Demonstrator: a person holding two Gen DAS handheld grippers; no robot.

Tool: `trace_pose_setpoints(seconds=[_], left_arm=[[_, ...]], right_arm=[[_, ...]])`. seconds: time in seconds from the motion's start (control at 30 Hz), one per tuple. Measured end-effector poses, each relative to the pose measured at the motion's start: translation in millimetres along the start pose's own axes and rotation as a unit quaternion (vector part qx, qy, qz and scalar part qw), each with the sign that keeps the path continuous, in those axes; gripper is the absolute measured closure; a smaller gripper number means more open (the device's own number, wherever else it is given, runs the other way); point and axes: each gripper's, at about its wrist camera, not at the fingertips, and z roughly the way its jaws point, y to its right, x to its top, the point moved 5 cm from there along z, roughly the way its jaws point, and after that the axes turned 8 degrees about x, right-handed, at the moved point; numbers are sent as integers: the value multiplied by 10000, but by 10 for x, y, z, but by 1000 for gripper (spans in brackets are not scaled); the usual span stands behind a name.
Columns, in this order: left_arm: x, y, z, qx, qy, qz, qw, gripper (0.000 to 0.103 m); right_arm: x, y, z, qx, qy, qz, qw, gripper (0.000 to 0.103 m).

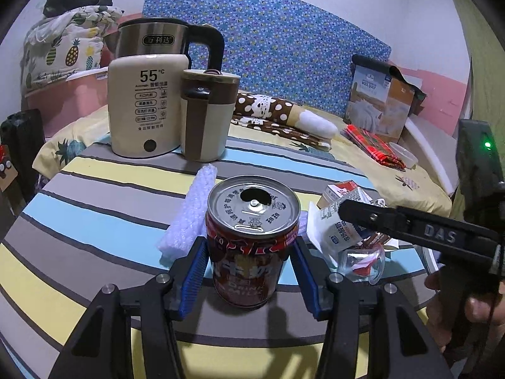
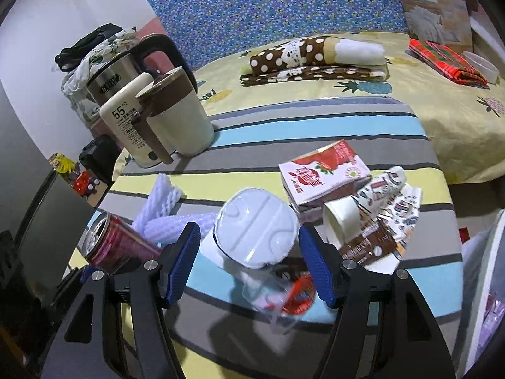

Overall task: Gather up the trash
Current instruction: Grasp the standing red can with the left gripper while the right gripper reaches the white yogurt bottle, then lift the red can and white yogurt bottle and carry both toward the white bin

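Striped tablecloth [image 1: 94, 189] (bed [image 2: 442, 120] behind): left fingers [image 1: 194, 271] bracket can [image 1: 252, 240], right fingers [image 2: 186, 255] spread around plastic cup [image 2: 255, 233].

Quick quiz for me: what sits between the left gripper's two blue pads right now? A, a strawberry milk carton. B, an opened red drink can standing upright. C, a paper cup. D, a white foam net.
B: in the left wrist view the red drink can stands upright on the striped table between the left gripper pads, its top already opened.
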Motion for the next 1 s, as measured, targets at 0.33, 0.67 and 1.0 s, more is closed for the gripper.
trace_pose_setpoints(seconds=[0.33, 0.67, 1.0], left_arm=[[-2, -14, -87, -10, 75, 46, 10000, 50], [-31, -10, -362, 98, 155, 125, 9998, 50], [-120, 202, -723, 9, 221, 323, 9992, 50]], right_arm=[[84, -154, -87, -110, 197, -334, 9992, 51], [89, -379, -388, 45, 462, -583, 9972, 51], [-152, -363, -708, -53, 520, -620, 9967, 51]])
